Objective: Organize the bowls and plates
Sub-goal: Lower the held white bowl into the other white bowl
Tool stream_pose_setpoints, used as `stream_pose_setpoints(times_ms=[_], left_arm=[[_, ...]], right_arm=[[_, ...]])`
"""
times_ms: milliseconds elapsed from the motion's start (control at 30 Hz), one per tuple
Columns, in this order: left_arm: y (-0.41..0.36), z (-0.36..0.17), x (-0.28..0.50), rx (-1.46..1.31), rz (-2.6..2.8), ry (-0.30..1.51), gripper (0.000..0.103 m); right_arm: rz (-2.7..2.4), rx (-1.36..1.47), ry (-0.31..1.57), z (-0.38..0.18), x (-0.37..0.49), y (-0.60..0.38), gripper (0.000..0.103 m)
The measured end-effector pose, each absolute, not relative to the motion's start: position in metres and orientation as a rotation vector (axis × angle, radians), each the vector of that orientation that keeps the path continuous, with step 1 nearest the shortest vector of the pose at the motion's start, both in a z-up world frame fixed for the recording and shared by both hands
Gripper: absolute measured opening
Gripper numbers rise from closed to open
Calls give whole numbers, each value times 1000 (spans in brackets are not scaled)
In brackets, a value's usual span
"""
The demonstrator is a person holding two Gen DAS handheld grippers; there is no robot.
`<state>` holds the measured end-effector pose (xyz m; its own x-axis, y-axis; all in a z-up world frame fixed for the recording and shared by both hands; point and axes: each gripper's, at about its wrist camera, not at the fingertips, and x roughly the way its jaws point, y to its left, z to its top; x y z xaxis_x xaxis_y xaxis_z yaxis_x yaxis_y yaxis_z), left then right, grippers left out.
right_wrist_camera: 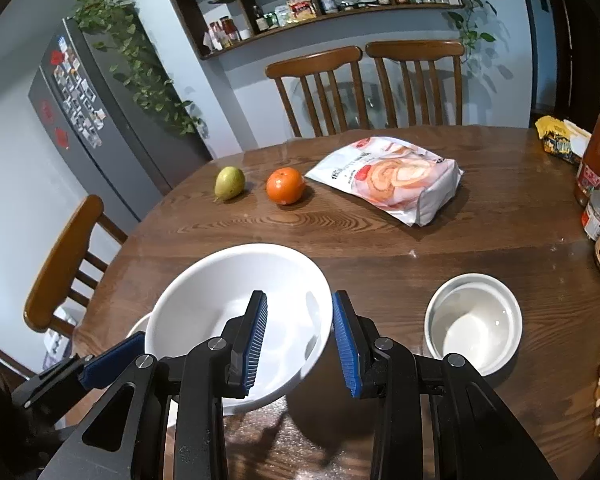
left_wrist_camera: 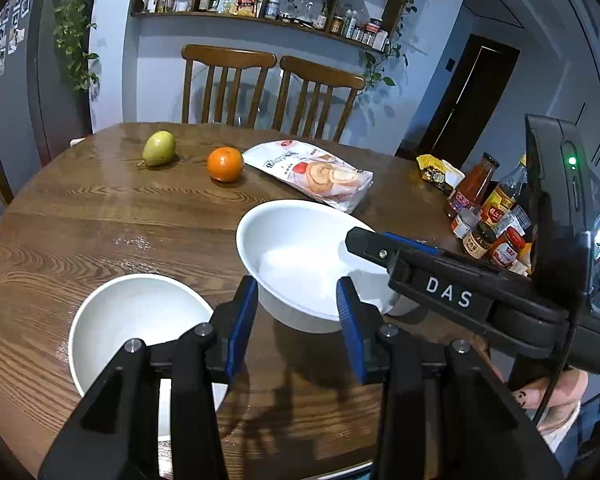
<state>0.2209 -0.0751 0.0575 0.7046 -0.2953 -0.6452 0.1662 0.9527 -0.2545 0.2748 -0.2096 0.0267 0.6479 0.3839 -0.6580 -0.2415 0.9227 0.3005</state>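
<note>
A large white bowl (left_wrist_camera: 300,264) (right_wrist_camera: 228,320) hangs tilted above the wooden table (left_wrist_camera: 100,216), held by its rim in my right gripper (right_wrist_camera: 300,340), which enters the left wrist view (left_wrist_camera: 364,244) from the right. My left gripper (left_wrist_camera: 298,320) is open and empty, just in front of that bowl; one of its fingers (right_wrist_camera: 112,360) shows at the lower left of the right wrist view. A second white bowl (left_wrist_camera: 136,328) rests on the table at the left. A smaller white bowl (right_wrist_camera: 474,320) rests on the table to the right.
A pear (left_wrist_camera: 159,148), an orange (left_wrist_camera: 225,164) and a bag of rolls (left_wrist_camera: 312,174) lie further back. Sauce bottles and jars (left_wrist_camera: 488,216) stand at the right edge. Two wooden chairs (left_wrist_camera: 268,88) stand behind the table, another at the left (right_wrist_camera: 66,264).
</note>
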Motion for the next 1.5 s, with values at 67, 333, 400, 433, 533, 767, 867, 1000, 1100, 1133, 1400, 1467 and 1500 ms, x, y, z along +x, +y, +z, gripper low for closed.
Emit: stream_pose_setpoints(times_ms=[67,333,400,433,533,767,867,1000,1100,1133,1400,1467,1500], left_arm=[[-74,60,219,-180,-255,738,38],[-68,62,213,-187,-257,734,39],[-68,62,212,-186,-257,733,39],[-67,62,211,-185,-255,732,39],[-63,64,207,-184,-241,726,39],[-54,63,202,-194,-217,732,39],[-51,61,203,-201,-201,745,39],[-48,62,200,-202,-191,736,40],[-46,63,199,-204,-190,730,40],[-46,64,199,-203,-190,730,40],[-36,65,194,-203,-173,717,40],[-33,64,192,-196,-161,712,40],[-32,63,191,-198,-157,711,40]], right_arm=[[359,190,777,30,271,-208,37],[378,204,754,35,265,-207,37],[377,196,751,36,265,-204,37],[377,188,749,37,264,-202,37],[389,185,746,38,261,-198,37],[419,165,731,41,254,-189,37],[425,159,729,41,253,-185,37],[429,151,724,42,251,-182,37],[431,150,717,43,249,-180,37],[433,152,715,43,249,-180,37],[455,150,741,35,251,-168,37],[469,147,742,34,251,-165,37],[474,146,741,34,251,-163,37]])
